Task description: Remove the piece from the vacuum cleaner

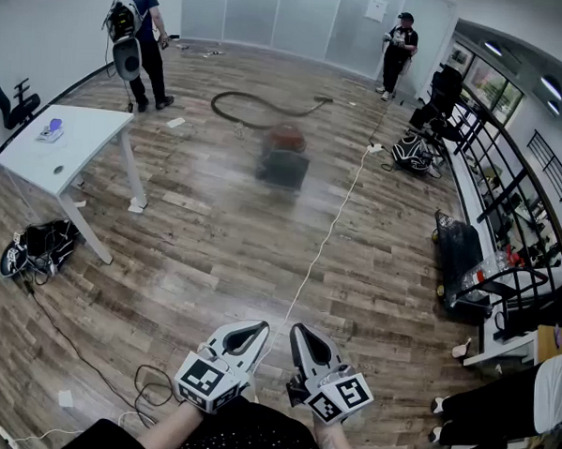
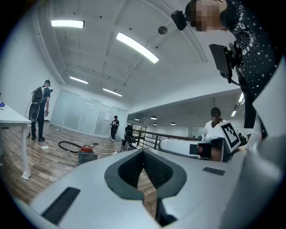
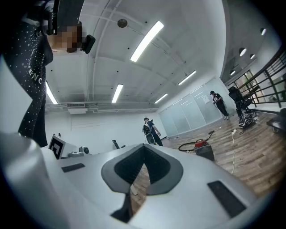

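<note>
Vacuum cleaner (image 1: 283, 159) sits far across the floor, hose (image 1: 268, 106) curled beyond. Left gripper (image 1: 244, 337) and right gripper (image 1: 310, 342) near, both closed, empty. Walk up first, skirting white cable (image 1: 329, 233); open jaws only at the piece.

Your two pale grey plastic tools, the left gripper (image 1: 260, 329) and the right gripper (image 1: 297, 330), have dark grey pads and carry black-and-white square markers. The boxy vacuum cleaner (image 1: 283, 159) ahead of you shows a red top over a dark grey body, and its looped hose (image 1: 268, 107) is black. The plank floor (image 1: 215, 234) is streaked brown wood grain, crossed by a thin white cable (image 1: 325, 238). The rectangular table (image 1: 69, 142) is white. Your shirt (image 1: 251, 435) is black with fine white speckles.
</note>
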The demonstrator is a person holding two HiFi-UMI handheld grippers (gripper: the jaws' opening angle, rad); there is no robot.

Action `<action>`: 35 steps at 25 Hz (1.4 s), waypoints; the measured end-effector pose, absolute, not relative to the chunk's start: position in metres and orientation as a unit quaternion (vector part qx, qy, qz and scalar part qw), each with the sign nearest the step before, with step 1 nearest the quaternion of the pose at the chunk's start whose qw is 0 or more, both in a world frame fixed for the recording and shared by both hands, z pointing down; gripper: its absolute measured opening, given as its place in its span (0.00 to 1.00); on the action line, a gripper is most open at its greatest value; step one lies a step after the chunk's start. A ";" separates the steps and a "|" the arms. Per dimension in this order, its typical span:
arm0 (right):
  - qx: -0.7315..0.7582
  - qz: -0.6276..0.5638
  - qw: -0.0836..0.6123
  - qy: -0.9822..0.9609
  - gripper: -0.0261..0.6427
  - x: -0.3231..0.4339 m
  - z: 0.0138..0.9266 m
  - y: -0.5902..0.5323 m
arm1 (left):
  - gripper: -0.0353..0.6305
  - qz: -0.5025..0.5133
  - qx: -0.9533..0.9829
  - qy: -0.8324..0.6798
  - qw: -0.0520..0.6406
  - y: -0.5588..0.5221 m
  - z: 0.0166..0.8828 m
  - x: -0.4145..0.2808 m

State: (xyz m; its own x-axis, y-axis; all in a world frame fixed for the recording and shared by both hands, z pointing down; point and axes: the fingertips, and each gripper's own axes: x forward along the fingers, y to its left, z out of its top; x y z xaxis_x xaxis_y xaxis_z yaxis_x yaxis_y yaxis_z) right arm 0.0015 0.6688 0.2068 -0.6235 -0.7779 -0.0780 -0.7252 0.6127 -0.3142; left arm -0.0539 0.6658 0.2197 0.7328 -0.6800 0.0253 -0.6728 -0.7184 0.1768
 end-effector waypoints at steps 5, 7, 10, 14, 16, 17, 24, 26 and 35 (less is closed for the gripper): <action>-0.417 -0.132 0.100 0.894 0.06 0.004 0.213 0.662 | 0.06 -0.017 0.927 -0.365 0.088 0.660 0.225 -0.050; -0.416 -0.133 0.101 0.894 0.06 0.006 0.214 0.656 | 0.06 -0.019 0.927 -0.364 0.085 0.653 0.225 -0.047; -0.414 -0.138 0.099 0.894 0.06 0.008 0.218 0.641 | 0.06 -0.018 0.925 -0.368 0.089 0.636 0.227 -0.046; -0.419 -0.145 0.100 0.891 0.06 0.013 0.224 0.607 | 0.06 -0.020 0.924 -0.370 0.094 0.601 0.233 -0.046; -0.419 -0.146 0.101 0.890 0.06 0.012 0.224 0.581 | 0.06 -0.021 0.923 -0.371 0.094 0.574 0.231 -0.048; -0.418 -0.146 0.101 0.891 0.06 0.011 0.223 0.568 | 0.06 -0.022 0.923 -0.372 0.094 0.560 0.230 -0.049; -0.428 -0.137 0.107 0.887 0.06 0.010 0.208 0.460 | 0.06 -0.019 0.927 -0.364 0.086 0.453 0.216 -0.055; -0.432 -0.135 0.110 0.885 0.06 0.009 0.205 0.427 | 0.06 -0.014 0.929 -0.359 0.083 0.419 0.214 -0.057; -0.450 -0.122 0.109 0.878 0.06 0.003 0.206 0.302 | 0.06 -0.001 0.937 -0.344 0.065 0.292 0.213 -0.066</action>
